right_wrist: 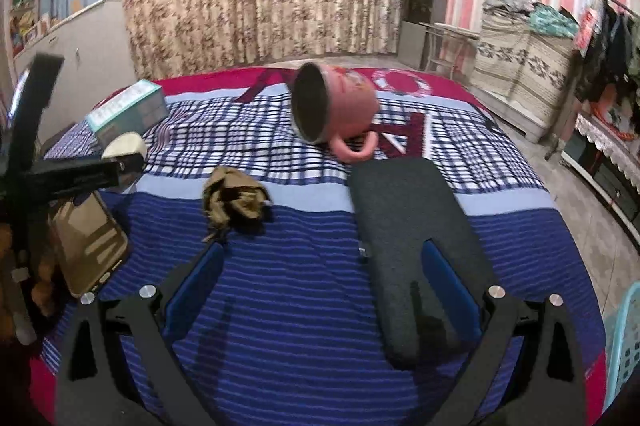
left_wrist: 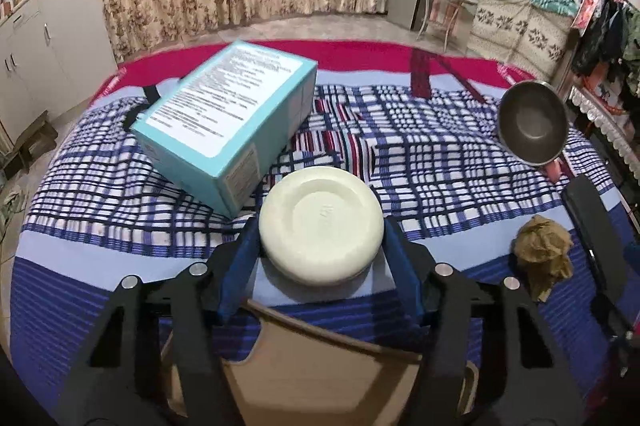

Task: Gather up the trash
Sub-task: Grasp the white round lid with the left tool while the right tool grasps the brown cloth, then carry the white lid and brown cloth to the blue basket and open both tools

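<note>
Left gripper [left_wrist: 320,232] jaws pinching cream round lidded container [left_wrist: 320,224] above striped bedspread [left_wrist: 120,266], right gripper [right_wrist: 322,266] jaws spread wide over bedspread, crumpled brown paper [right_wrist: 234,202] lying just ahead, pink mug [right_wrist: 334,106] tipped on its side beyond, teal box [left_wrist: 228,122] near container.

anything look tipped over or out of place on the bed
The pink mug lies on its side on the checked blanket, mouth facing the camera. A crumpled brown paper wad sits loose near it. Nothing looks spilled.
</note>
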A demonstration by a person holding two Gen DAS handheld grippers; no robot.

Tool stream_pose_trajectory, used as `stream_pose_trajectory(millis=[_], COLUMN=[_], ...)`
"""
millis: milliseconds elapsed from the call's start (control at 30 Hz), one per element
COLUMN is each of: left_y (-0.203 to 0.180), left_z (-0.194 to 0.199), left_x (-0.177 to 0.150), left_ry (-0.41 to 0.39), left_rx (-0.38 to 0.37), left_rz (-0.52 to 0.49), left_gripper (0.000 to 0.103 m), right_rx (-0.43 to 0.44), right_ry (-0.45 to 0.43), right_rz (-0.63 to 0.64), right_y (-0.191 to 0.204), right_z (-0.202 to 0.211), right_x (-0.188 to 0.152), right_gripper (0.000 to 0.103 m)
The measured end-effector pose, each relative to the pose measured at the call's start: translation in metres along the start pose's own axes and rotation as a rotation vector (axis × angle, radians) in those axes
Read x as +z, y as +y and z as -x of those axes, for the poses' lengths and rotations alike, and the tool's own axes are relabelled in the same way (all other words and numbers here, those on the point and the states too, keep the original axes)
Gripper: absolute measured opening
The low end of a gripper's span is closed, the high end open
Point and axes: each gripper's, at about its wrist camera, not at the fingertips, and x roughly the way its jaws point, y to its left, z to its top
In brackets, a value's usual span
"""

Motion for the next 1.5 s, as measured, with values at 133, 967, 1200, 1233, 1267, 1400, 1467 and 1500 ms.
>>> stream_pose_trajectory(millis=[133,967,1200,1233,1267,1400,1467,1500], left_y=[-0.002,-0.008,-0.085,-0.1,-0.114,-0.172,-0.201,-0.214], left_z=[0.04,0.076,0.132,0.137,0.139,0.145,0.147,0.148], left_x=[-0.018,-0.041,-0.025,-0.024,-0.024,-0.026,-0.028,-0.03], left_ry=[-0.1,-0.213,-0.304,-0.314,-0.318,-0.297,-0.288,-0.286], left_rx=[0.04,0.072,-0.103,-0.13,-0.152,-0.253,-0.301,-0.317], left_rz=[-0.033,-0.057,-0.131,-0.151,-0.17,-0.228,-0.254,-0.268], left_gripper=[0.061,0.061,0.061,0.061,0.061,0.061,0.061,0.061], right_rx=[0.02,-0.055,-0.266,-0.295,-0.327,-0.414,-0.459,-0.473], right_ry=[0.001,-0.213,-0.317,-0.323,-0.331,-0.336,-0.334,-0.334], right_rz=[0.031,-0.107,-0.213,-0.228,-0.252,-0.296,-0.32,-0.333], right_y=[0.013,-0.075,-0.146,-0.155,-0.169,-0.208,-0.225,-0.234], right_z=[-0.009,0.118,0.202,0.208,0.216,0.234,0.242,0.245], right_x=[0.007,0.005,-0.027,-0.032,-0.038,-0.055,-0.064,-0.068], right_gripper=[0.097,0.04,0.04,0.04,0.04,0.04,0.04,0.04])
